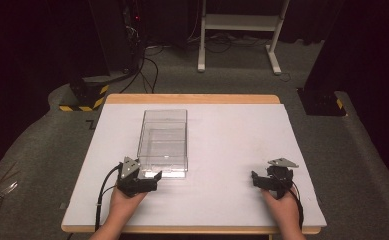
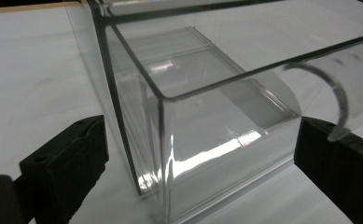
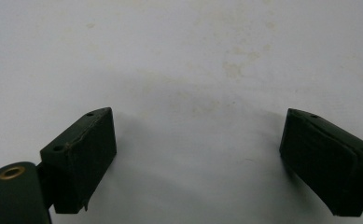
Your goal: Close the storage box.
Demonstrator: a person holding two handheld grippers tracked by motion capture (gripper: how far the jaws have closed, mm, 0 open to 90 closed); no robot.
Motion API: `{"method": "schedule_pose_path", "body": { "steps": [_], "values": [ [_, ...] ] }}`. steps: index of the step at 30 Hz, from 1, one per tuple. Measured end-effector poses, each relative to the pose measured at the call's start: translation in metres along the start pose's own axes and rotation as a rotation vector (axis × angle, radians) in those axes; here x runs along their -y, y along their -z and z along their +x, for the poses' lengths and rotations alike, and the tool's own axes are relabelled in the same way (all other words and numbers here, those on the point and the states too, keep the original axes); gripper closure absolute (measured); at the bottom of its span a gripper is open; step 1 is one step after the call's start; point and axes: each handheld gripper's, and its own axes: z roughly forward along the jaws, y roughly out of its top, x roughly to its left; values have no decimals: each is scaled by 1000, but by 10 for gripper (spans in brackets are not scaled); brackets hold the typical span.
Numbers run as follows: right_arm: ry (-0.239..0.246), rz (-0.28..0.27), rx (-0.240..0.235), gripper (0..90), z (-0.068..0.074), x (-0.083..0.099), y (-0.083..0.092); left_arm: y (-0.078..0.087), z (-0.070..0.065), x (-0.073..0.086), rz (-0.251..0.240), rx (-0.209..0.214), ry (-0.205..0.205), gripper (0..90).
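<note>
1. Far left, off the table: some shiny stuff lies on the grey carpet (image 1: 27, 150), too small to tell what it is. Further back there's a black base with yellow-and-black hazard tape (image 1: 84, 97).

2. The left gripper (image 1: 149, 181) sits near the front edge of the white table (image 1: 232, 145), held in the person's left hand (image 1: 124, 202), with its cable trailing back toward the table edge. It has the grey three-cornered plate on top. Its jaws are spread wide and aren't gripping anything.

3. Right in front of it is the clear plastic box (image 1: 163, 142), a long see-through container with no lid on, running away from the person, on the left-of-centre part of the table. Looks empty to me. In the left gripper view the near corner of the box (image 2: 184, 140) sits between the two black jaws, with table showing between each jaw and the box walls, so not touching as far as I can see. There's a rounded cutout in the rim on the right side of that view.

4. Middle of the table is plain white surface, a wooden strip along the far edge.

5. The right gripper (image 1: 262, 181) is well apart from the box, near the front right of the table, in the right hand (image 1: 284, 207). The right gripper view shows its jaws wide apart too, holding nothing, over white tabletop (image 3: 193, 70) with a few faint smudges.

6. Behind the table: a white metal frame (image 1: 239, 30) on the floor, plus cables and dark equipment.
</note>
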Motion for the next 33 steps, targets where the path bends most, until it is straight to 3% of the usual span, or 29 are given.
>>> {"method": "schedule_pose_path", "body": {
  "steps": [19, 33],
  "values": [
    [-1, 0, 0, 105, 0, 0, 0, -12, 5, -4, -35, -50, 38, 158],
    [0, 0, 0, 105, 0, 0, 0, -19, 15, -6, -15, -71, 73, 213]
  ]
}}
